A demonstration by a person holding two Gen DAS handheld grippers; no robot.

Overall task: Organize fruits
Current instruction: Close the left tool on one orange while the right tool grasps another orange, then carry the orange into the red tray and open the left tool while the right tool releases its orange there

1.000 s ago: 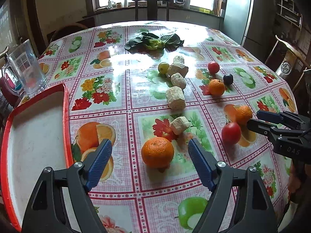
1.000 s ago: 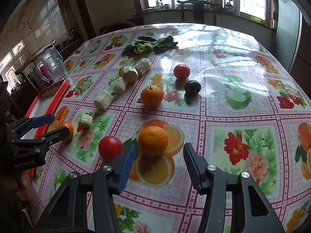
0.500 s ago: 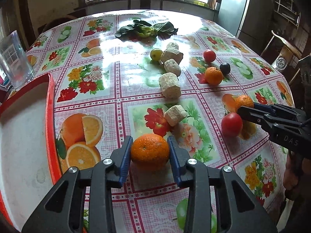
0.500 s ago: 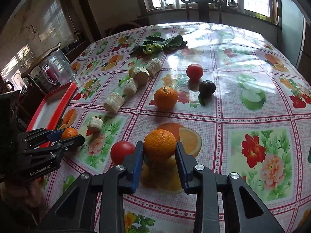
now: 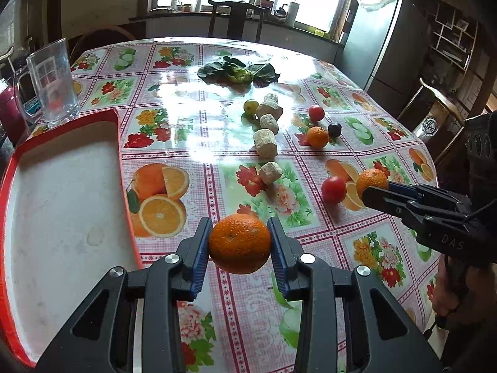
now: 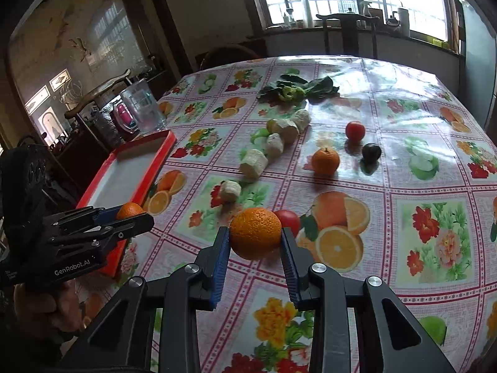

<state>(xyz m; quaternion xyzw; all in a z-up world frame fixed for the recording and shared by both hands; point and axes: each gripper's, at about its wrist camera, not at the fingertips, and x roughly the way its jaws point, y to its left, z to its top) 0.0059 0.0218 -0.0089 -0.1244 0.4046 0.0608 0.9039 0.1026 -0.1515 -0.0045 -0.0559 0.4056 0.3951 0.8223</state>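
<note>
My left gripper [image 5: 239, 244] is shut on an orange [image 5: 239, 243] and holds it above the table, just right of the red-rimmed white tray [image 5: 62, 205]. My right gripper [image 6: 255, 238] is shut on another orange [image 6: 255, 233], lifted over the cloth. Each gripper shows in the other view, the right one [image 5: 377, 191] with its orange [image 5: 371, 180], the left one [image 6: 133, 216] by the tray [image 6: 130, 168]. On the table lie a third orange [image 5: 317, 137], two tomatoes [image 5: 333, 189] [image 5: 316, 113], a dark plum [image 5: 334, 129] and a green fruit [image 5: 251, 105].
Several pale root chunks [image 5: 265, 146] lie in a line mid-table. Leafy greens [image 5: 239, 71] lie at the back. A glass pitcher [image 5: 52, 87] stands behind the tray. Chairs [image 5: 237, 20] ring the table, and a fridge [image 5: 376, 49] stands at the right.
Both grippers closed on their oranges and have lifted them off the table. The left one has drawn back towards the tray side.
</note>
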